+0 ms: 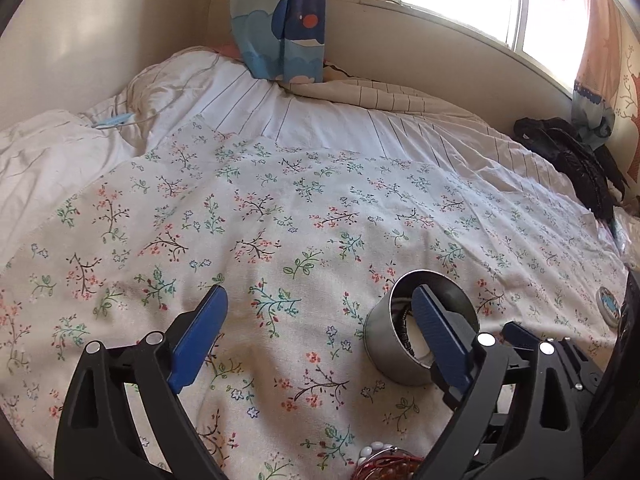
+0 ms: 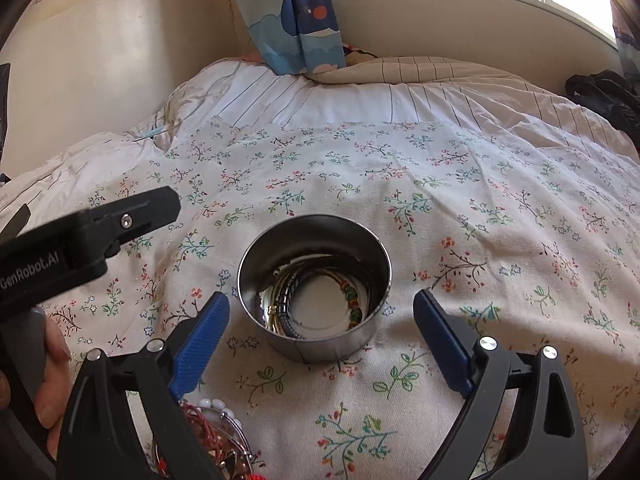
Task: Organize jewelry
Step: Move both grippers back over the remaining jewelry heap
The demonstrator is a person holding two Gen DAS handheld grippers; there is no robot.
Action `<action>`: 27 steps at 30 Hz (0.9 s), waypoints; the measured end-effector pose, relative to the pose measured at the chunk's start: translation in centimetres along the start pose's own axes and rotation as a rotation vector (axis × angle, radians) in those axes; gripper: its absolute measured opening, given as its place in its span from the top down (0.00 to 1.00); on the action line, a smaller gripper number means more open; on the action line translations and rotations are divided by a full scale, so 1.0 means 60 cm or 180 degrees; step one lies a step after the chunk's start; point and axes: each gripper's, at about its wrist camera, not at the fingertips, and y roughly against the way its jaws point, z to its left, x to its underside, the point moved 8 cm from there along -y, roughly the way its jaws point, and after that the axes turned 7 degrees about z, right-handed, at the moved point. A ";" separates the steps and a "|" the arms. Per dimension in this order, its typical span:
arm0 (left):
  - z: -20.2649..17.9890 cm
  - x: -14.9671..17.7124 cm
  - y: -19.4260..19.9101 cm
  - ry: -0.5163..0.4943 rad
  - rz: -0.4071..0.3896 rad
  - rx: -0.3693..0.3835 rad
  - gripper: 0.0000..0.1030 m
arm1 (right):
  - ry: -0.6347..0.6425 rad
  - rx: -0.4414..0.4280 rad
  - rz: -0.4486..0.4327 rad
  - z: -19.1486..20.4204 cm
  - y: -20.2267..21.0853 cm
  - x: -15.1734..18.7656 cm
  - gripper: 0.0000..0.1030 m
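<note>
A round metal tin [image 2: 314,300] stands upright on the flowered bedspread [image 2: 460,208] with its lid off, and coiled in its bottom lie several bracelets [image 2: 320,292] (a dark braided one, a gold chain and a string with green and amber beads). The right tool [image 2: 321,310] hovers just in front of the tin with its blue jaws spread wide and nothing between them, and the left tool [image 1: 320,304] is equally wide open and empty, one blue pad showing over the tin's rim. Near the right tool's left finger a loose heap of jewelry [image 2: 208,432], red cords and white beads among it, lies on the bedspread, while a small round lid [image 1: 608,305] rests apart at the right edge of the left view.
</note>
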 end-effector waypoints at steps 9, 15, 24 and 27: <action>0.003 0.031 0.033 -0.0139 -0.0011 -0.0112 0.09 | -0.0127 0.0062 0.0021 -0.013 0.042 0.035 0.11; 0.011 0.050 0.051 -0.0141 -0.0002 -0.0125 0.08 | -0.0136 0.0072 0.0025 -0.003 0.068 0.057 0.09; 0.024 0.072 0.065 -0.0133 0.0050 -0.0141 0.08 | -0.0012 0.0099 0.0113 0.022 0.090 0.097 0.08; 0.024 0.082 0.069 -0.0172 0.0079 -0.0147 0.08 | -0.0012 0.0109 0.0148 0.022 0.095 0.109 0.08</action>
